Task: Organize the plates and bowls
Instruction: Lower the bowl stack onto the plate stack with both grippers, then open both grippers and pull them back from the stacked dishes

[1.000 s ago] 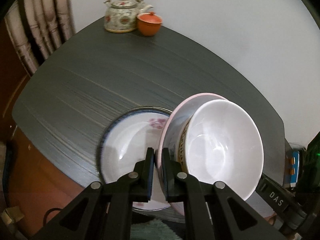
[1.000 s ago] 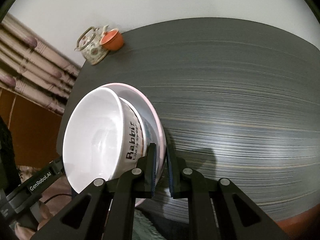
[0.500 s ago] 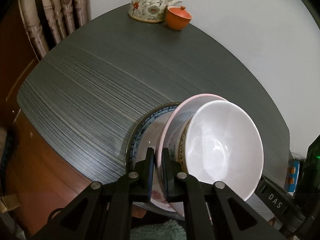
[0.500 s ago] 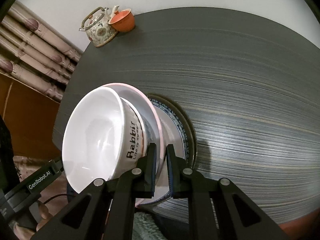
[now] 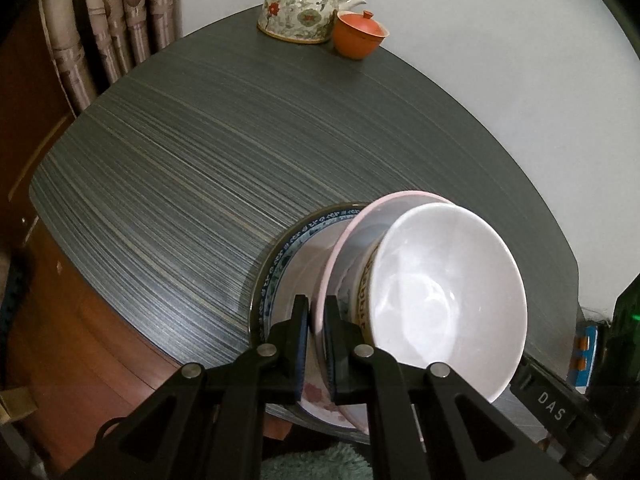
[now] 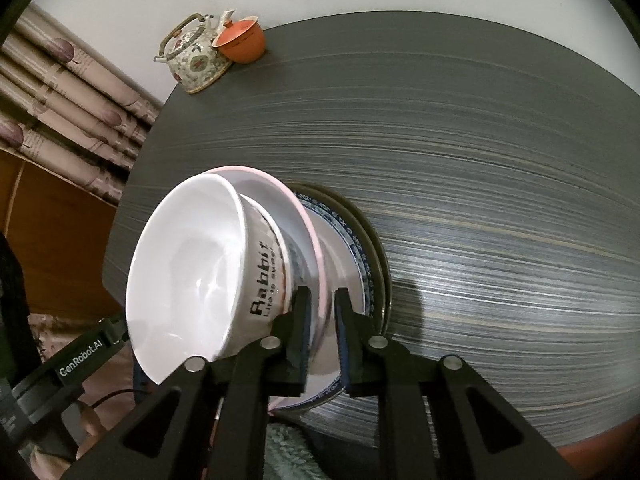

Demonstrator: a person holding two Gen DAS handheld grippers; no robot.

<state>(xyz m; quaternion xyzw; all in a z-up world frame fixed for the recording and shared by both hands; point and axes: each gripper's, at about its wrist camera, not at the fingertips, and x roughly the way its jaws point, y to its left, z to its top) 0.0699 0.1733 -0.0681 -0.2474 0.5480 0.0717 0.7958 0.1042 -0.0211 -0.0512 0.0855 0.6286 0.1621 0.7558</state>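
Observation:
A pink-rimmed plate [image 5: 400, 199] [image 6: 256, 170] carries a white bowl [image 5: 440, 288] [image 6: 192, 264] with "Rabbit" printed on its side. Both are tilted in each view. My left gripper [image 5: 316, 320] is shut on the plate's near rim. From the opposite side, my right gripper [image 6: 322, 312] holds the same rim between its fingers. Directly under the pink plate, a blue-patterned plate [image 5: 296, 240] [image 6: 356, 240] lies on the dark table [image 5: 200, 140] [image 6: 480, 160] near its front edge. Whether the two plates touch is hidden.
A flowered teapot [image 5: 302, 4] [image 6: 196, 56] and an orange lidded cup [image 5: 358, 38] [image 6: 242, 40] stand at the table's far edge by the wall. Curtains [image 5: 112, 32] hang at the left. A green mat [image 5: 316, 464] lies on the floor below the table edge.
The pink plate with the bowl has moved over the blue-patterned plate and come down close onto it. The right gripper's fingers stand slightly wider apart than before.

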